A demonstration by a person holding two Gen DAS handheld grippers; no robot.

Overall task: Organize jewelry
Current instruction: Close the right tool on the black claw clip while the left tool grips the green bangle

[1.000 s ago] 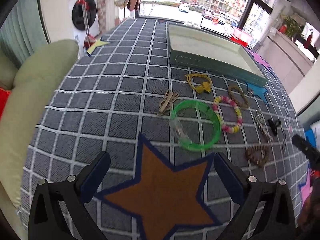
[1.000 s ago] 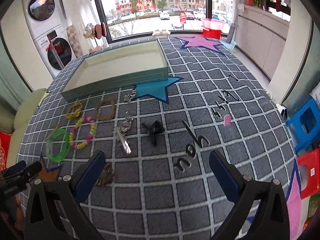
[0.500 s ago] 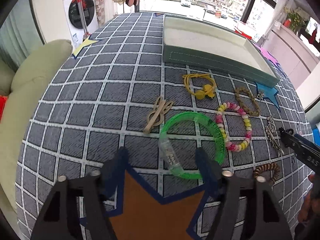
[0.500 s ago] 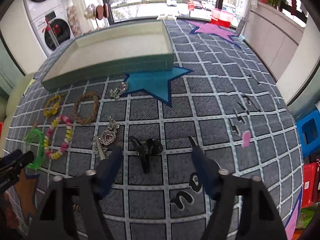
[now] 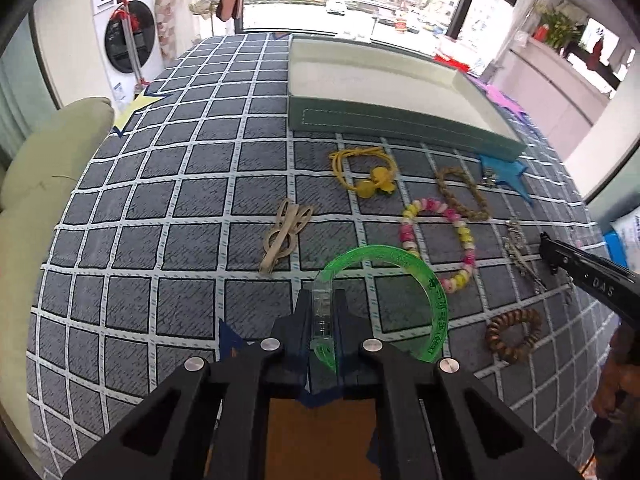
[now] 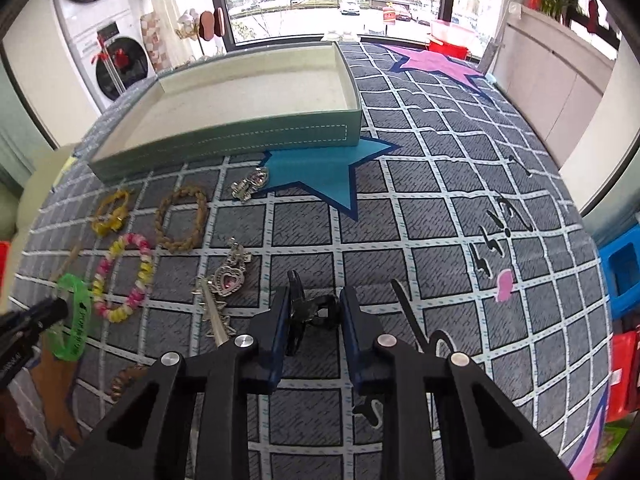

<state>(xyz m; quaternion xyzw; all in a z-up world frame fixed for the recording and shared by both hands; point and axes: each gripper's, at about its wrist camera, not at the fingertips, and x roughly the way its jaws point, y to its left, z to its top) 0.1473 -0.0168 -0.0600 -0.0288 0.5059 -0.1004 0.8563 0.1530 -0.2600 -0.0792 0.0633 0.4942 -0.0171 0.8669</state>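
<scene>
Green bangle point(image 5: 384, 276) stands on edge between left fingers point(image 5: 298, 320)

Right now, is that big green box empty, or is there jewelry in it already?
Empty. The box shows only its bare pale floor in both views; the jewelry lies outside on the mat, or in the grippers.

The cloth point(image 5: 160, 208) is dark grey, checked with white lines and printed with blue, orange, yellow and pink stars. The bangle point(image 5: 420, 276) is translucent green, the bead bracelet point(image 5: 460, 224) pink and yellow, the hair tie point(image 5: 372, 184) yellow, the clip point(image 6: 308, 312) black, the box point(image 6: 240, 140) green outside, cream inside.
</scene>
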